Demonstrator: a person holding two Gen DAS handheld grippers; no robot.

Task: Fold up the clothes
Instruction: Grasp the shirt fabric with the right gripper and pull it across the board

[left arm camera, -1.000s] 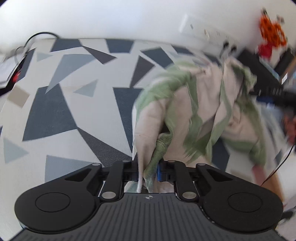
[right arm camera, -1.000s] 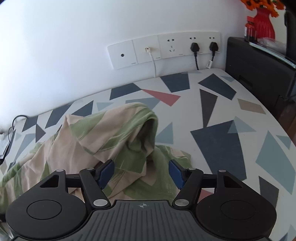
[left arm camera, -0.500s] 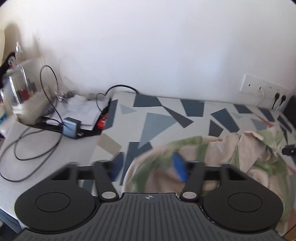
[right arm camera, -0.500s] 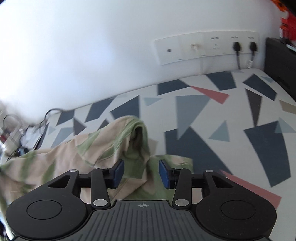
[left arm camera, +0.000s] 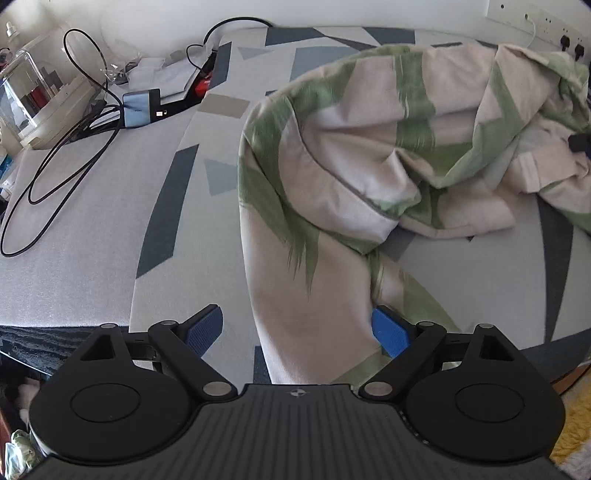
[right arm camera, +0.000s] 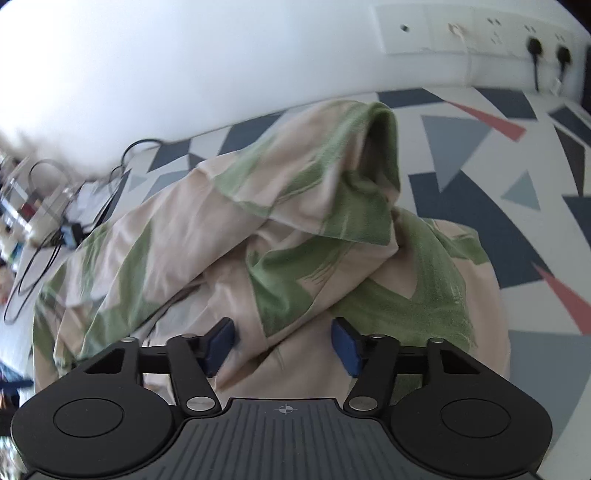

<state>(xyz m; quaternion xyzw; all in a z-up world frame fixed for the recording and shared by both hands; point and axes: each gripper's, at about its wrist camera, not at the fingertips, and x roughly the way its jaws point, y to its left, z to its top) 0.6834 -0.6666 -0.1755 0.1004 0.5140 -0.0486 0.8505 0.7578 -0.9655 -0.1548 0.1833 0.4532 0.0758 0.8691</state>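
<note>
- Beige-and-green patterned garment (left arm camera: 369, 155) lies crumpled on the bench (left arm camera: 192, 155), whose cover bears grey and navy triangles; the heap sits from the centre out to 2 o'clock in the left wrist view, with one limb of cloth trailing down to 6 o'clock.
- Left hand-held gripper (left arm camera: 297, 328) stands wide, its jaws opening; the trailing cloth runs between them, its edge against the right blue pad, while the left pad is clear of it. Nothing is gripped.
- Right hand-held gripper (right arm camera: 282, 345) is about half open, its jaws closing over the garment (right arm camera: 295, 240); cloth lies between the blue pads, which do not yet press on it.
- Black cables (left arm camera: 55, 173) and a small blue-grey box (left arm camera: 137, 108) lie at 10 o'clock in the left view.
- Wall sockets (right arm camera: 480, 29) sit at 1 o'clock in the right view.
</note>
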